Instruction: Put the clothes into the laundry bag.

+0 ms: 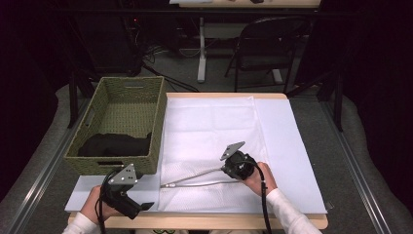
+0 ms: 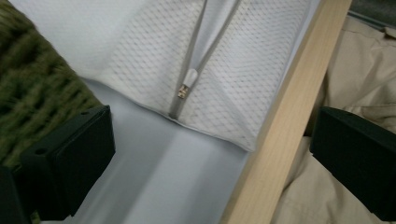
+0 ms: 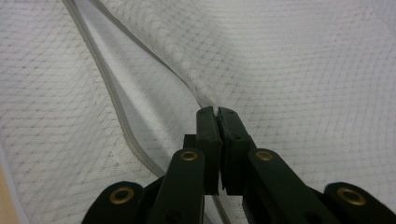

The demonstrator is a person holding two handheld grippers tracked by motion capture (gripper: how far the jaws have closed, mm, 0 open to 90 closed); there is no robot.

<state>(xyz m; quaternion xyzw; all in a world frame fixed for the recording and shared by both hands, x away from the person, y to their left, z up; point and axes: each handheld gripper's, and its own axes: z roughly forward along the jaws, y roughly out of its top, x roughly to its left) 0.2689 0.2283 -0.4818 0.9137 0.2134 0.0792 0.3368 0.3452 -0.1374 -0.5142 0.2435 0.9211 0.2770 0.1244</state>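
— Jaws first: the right gripper [image 3: 217,112] has its two black jaws pressed together on the edge of the white mesh bag [image 1: 209,146], right beside the zipper track, pinching the mesh.

— And the other one?

— The left gripper [image 1: 127,199] stands spread as wide as it goes, with nothing between its jaws. It hangs at the table's near left corner, just off the front edge [image 2: 285,116].

— Where does the zipper pull lie from there?

— The zipper pull [image 2: 186,87] sits ahead of the open jaws, between them in line, near the bag's left end. In the high view it's the small tip at the left end of the grey zipper [image 1: 195,181].

— Long axis?

— The zipper runs along the table's near edge, left to right, from the pull over to the right gripper's pinch. The left hand [image 1: 95,207] is clearly the nearer one to the pull.

— And the basket?

— The green woven basket [image 1: 122,92] stands at the table's left edge, just beyond the left gripper, with something dark inside, probably clothing, though I can't say for sure.
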